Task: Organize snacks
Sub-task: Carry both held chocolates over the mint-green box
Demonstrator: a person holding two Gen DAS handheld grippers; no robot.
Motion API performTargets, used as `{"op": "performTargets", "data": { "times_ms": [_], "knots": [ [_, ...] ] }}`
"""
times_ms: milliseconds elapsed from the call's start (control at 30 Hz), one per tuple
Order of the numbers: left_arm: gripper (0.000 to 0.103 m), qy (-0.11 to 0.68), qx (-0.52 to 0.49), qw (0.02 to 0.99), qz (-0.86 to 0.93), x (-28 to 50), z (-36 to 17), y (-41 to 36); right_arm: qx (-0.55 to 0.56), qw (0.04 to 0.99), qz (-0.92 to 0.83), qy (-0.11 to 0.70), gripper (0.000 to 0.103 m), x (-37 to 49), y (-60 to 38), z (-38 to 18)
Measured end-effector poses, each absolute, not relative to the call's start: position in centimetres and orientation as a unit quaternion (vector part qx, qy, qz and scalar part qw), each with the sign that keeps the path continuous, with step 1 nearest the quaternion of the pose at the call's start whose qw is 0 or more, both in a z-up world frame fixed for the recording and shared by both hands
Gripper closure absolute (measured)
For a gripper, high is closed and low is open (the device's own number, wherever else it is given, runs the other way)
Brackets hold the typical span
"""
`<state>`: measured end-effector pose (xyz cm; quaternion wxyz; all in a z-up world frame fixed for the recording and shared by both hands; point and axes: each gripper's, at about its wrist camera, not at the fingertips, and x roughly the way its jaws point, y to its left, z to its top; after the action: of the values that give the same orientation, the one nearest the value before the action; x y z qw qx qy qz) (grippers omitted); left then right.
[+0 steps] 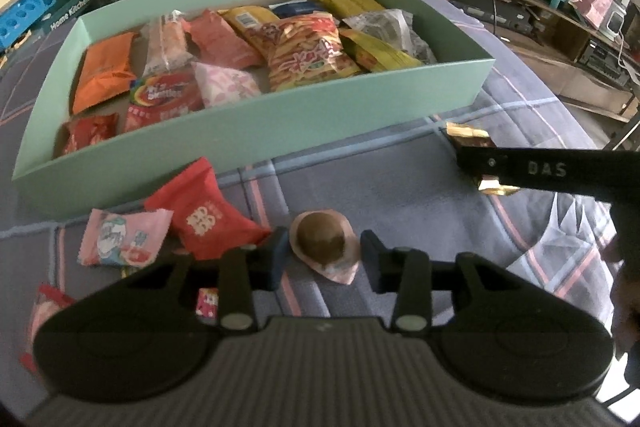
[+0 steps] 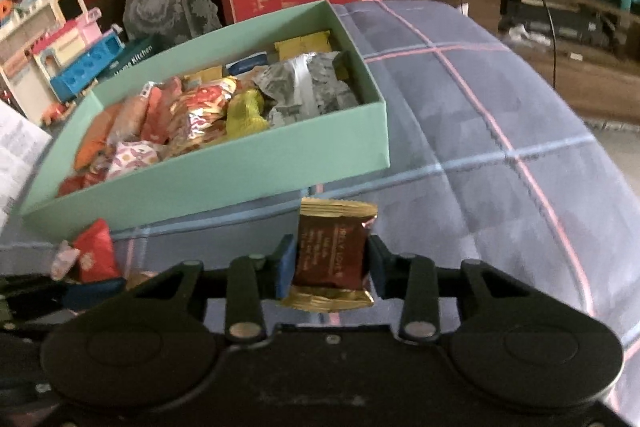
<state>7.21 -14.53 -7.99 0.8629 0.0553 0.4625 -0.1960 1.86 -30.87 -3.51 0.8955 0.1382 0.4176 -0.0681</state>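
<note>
Squarely between right gripper (image 2: 330, 265) pads, brown-gold snack packet (image 2: 329, 255) clamped, near green box (image 2: 224, 167)

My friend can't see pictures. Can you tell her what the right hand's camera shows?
The right gripper is shut on a brown and gold snack packet above a blue checked blanket. Just beyond it is a mint green box full of colourful snacks, with a red packet lying loose by its near left corner.
</note>
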Motion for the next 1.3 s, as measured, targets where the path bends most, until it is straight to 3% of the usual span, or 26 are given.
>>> {"op": "performTargets", "data": {
  "times_ms": [500,800,1200,1267,1300],
  "knots": [
    [0.065,0.419,0.037,0.881,-0.216,6.1,-2.7,-14.3,0.189,0.907,-0.044,0.374,0.066,-0.5,-32.0,1.0],
    [0.065,0.37,0.04,0.903,-0.214,10.7,2.1,-16.2,0.198,0.917,-0.029,0.344,0.066,2.8,-33.1,4.2],
    [0.065,0.402,0.03,0.891,-0.209,15.9,0.2,-17.4,0.197,0.911,-0.033,0.362,0.066,8.1,-33.7,3.2],
    [0.065,0.407,0.031,0.889,-0.207,16.2,-0.2,-17.5,0.193,0.911,-0.032,0.364,0.062,8.5,-33.6,3.0],
    [0.06,0.41,0.033,0.888,-0.204,16.3,-0.4,-17.6,0.19,0.912,-0.034,0.362,0.061,8.5,-33.5,3.1]
  ]
}}
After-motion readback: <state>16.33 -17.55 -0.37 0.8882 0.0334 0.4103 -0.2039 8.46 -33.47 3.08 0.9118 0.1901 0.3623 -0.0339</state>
